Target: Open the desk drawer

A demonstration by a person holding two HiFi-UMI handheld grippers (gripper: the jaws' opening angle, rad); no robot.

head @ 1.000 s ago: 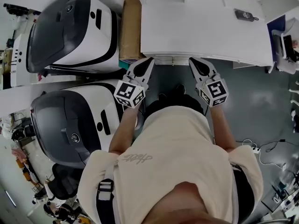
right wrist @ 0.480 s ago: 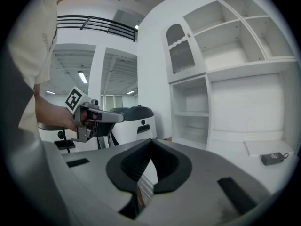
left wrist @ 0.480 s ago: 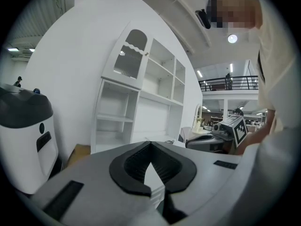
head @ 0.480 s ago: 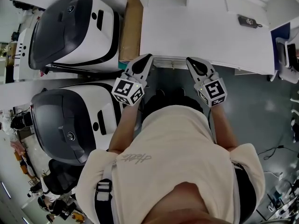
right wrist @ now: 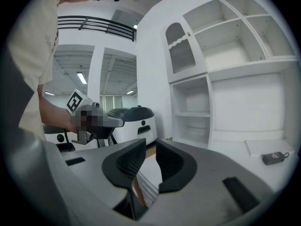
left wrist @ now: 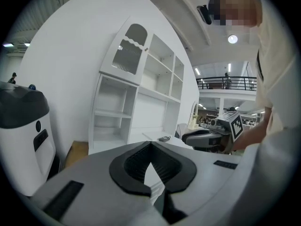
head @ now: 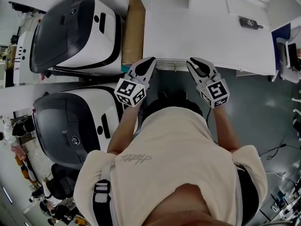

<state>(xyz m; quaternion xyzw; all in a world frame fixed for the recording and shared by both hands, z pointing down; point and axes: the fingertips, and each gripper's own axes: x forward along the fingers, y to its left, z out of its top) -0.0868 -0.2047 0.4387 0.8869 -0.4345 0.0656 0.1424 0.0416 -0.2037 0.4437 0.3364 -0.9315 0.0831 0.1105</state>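
The white desk [head: 207, 32] runs across the top of the head view. Its drawer shows as a ribbed white front [head: 171, 65] under the desk's near edge. My left gripper [head: 151, 60] points at the drawer's left end; its tips meet, shut, with nothing between them [left wrist: 150, 144]. My right gripper [head: 192, 61] points at the drawer's right end. Its jaws are opening: a narrow gap shows between them [right wrist: 151, 142] with nothing held, and the ribbed drawer front [right wrist: 146, 188] lies beyond and below.
Two big white-and-black machines [head: 70, 32] [head: 70, 126] stand at the left. A cardboard box [head: 133, 27] sits beside the desk, and a small dark device [head: 248, 22] lies on it. A white shelf unit [left wrist: 141, 102] rises behind the desk. Cables [head: 268, 149] lie on the floor at right.
Both grippers stay at the desk's front edge. The ribbed drawer front shows a little more below the desk edge than before.
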